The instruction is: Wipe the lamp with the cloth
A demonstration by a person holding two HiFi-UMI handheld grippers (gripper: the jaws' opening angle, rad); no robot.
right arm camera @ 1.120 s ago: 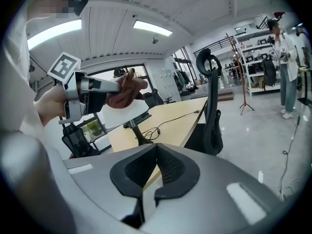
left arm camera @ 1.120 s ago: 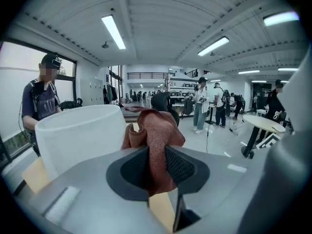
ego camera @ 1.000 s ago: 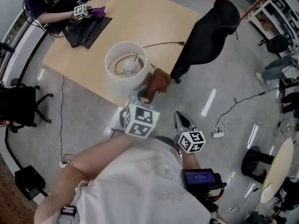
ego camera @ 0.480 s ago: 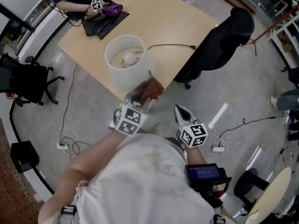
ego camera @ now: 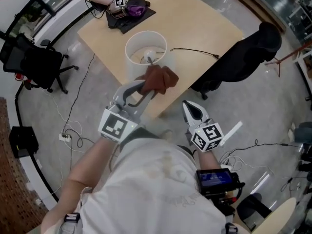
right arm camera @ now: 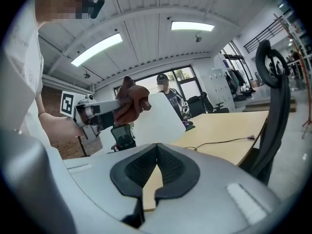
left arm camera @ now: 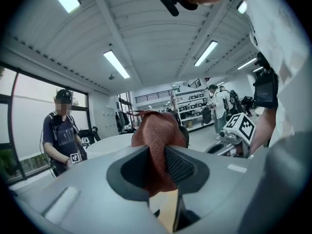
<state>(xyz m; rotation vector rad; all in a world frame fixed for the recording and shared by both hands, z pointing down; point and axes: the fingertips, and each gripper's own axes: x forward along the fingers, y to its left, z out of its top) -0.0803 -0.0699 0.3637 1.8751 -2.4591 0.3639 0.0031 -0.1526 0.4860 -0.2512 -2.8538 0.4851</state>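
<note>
The white lamp shade stands on the tan table, with its bulb showing inside. My left gripper is shut on the brown cloth and holds it in the air just in front of the shade's near side. In the left gripper view the cloth is pinched between the pads, with the shade behind it. My right gripper is shut on nothing, off the table's near edge to the right. Its own view shows the shade and the held cloth.
The lamp's cord runs right across the table. A black chair draped with a dark jacket stands at the table's right. Another person with grippers and dark cloths works at the far end. Another black chair and floor cables lie to the left.
My left gripper has lifted the brown cloth off the table's edge to shade height. The right gripper has risen slightly, still shut and empty.
</note>
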